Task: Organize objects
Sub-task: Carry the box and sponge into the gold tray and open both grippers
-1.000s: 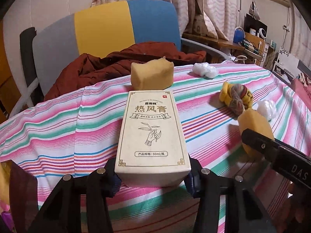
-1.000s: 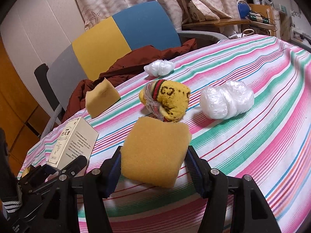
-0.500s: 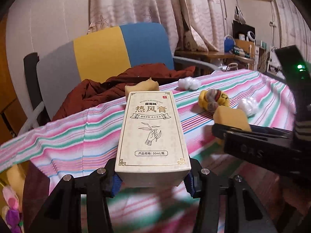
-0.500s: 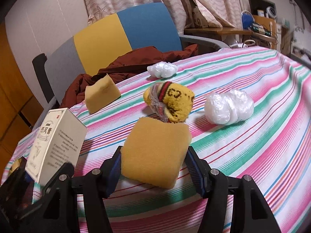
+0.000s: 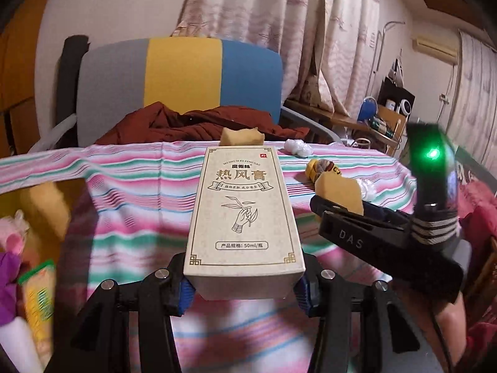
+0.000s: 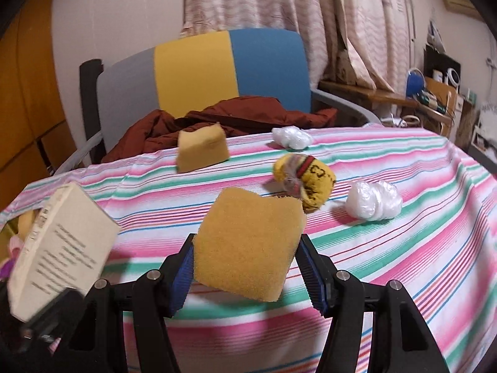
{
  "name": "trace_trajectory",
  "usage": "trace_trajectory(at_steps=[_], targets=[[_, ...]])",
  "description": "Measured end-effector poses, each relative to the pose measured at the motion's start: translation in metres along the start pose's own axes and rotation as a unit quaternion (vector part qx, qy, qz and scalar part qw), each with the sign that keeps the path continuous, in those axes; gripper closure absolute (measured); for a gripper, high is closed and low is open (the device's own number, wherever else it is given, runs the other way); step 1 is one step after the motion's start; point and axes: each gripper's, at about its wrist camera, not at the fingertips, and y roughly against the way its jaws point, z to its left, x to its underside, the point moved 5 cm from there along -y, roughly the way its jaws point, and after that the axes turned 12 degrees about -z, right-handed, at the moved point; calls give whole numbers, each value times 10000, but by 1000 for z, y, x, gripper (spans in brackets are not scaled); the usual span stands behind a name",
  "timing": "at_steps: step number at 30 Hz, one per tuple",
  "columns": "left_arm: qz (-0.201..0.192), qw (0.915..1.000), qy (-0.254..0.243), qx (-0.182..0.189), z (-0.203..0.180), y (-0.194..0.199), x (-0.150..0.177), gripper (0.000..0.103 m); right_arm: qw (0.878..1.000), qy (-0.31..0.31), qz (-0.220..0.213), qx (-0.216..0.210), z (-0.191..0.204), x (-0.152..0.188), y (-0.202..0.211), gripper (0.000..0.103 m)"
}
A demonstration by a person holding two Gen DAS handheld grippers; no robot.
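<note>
- the left gripper (image 5: 245,289) has its blue pads pressed on both sides of a cream carton (image 5: 245,220), holding it lifted off the table, printed face up, past the table's near-left edge.
- the right gripper (image 6: 247,276) is clamped partway on a yellow sponge (image 6: 248,245), squeezing its lower sides; the sponge is raised above the striped tablecloth (image 6: 403,248).
- in the right wrist view the carton (image 6: 59,248) appears at the near left, tilted and blurred; in the left wrist view the right gripper (image 5: 337,208) shows at the right with the sponge (image 5: 340,192) in its jaws.
- just beyond the held sponge, a yellow sock ball (image 6: 306,183) lies on the cloth, with a white plastic wad (image 6: 374,200) to its right.
- a second sponge (image 6: 202,147) sits at the far left of the table, and another plastic wad (image 6: 292,136) lies at the far edge, right of it.
- behind the table stands a chair (image 6: 230,65) in grey, yellow and blue, with a rust-red jacket (image 6: 236,118) heaped on its seat.
- low at the left of the left wrist view, blurred coloured items (image 5: 28,273) lie below table level; i cannot tell what they are.
</note>
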Motion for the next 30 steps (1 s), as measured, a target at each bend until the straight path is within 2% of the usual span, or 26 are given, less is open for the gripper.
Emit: trace_trajectory(at_steps=[5, 10, 13, 18, 22, 23, 27, 30], targets=[[-69, 9999, 36, -81, 24, 35, -3, 52, 9999, -64, 83, -60, 3, 7, 11, 40], [24, 9987, 418, -286, 67, 64, -7, 52, 9998, -94, 134, -131, 11, 14, 24, 40], [47, 9967, 634, -499, 101, 82, -11, 52, 9992, -146, 169, -325, 21, 16, 37, 40], [110, 9918, 718, -1051, 164, 111, -18, 52, 9930, -349, 228, -1102, 69, 21, 67, 40], [281, 9851, 474, -1631, 215, 128, -21, 52, 9851, -325, 116, -1682, 111, 18, 93, 40], [447, 9818, 437, -1795, 232, 130, -19, 52, 9818, -337, 81, -1868, 123, 16, 101, 40], [827, 9733, 613, -2051, 273, 134, -5, 52, 9728, -352, 6, -2290, 154, 11, 120, 40], [1110, 9676, 661, -2168, 290, 129, 3, 52, 9679, -362, 24, -2488, 171, 9, 130, 40]])
